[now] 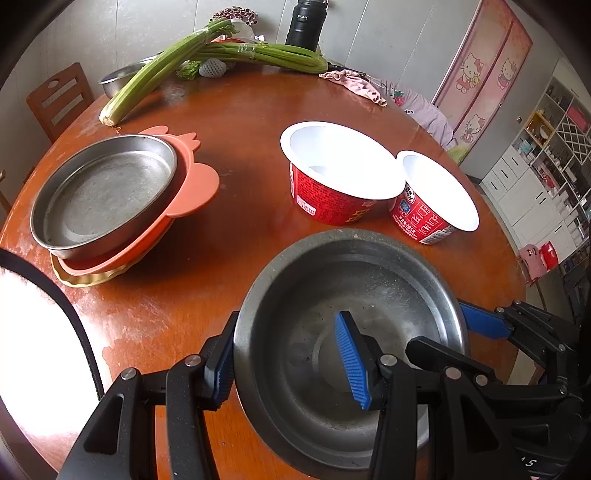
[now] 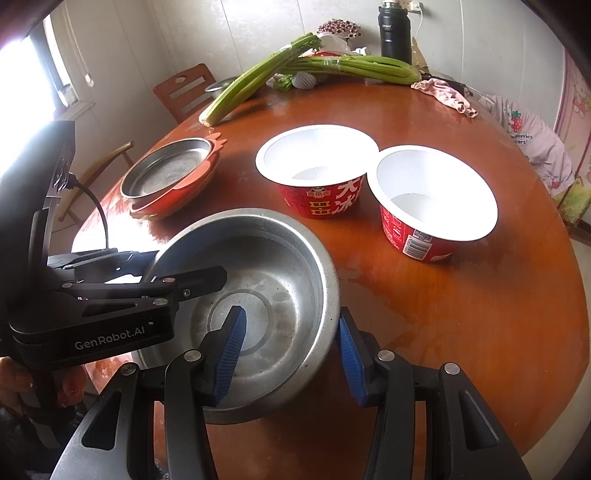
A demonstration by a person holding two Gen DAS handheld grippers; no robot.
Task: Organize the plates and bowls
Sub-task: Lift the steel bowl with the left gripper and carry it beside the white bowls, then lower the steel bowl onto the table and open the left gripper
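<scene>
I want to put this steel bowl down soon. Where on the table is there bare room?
Bare wood lies between the plate stack and the two red cups, running back toward the celery. More lies right of the steel bowl, in front of the nearer cup. The far edge is crowded: celery, black bottle, pink cloth.

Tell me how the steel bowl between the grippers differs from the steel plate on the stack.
The steel bowl is deep with sloping walls; the steel plate is shallow and flat-bottomed. The bowl has both grippers astride its rim; the plate is untouched. The bowl is nearest the cameras; the plate tops an orange dish farther left. Both are empty, dull metal.
</scene>
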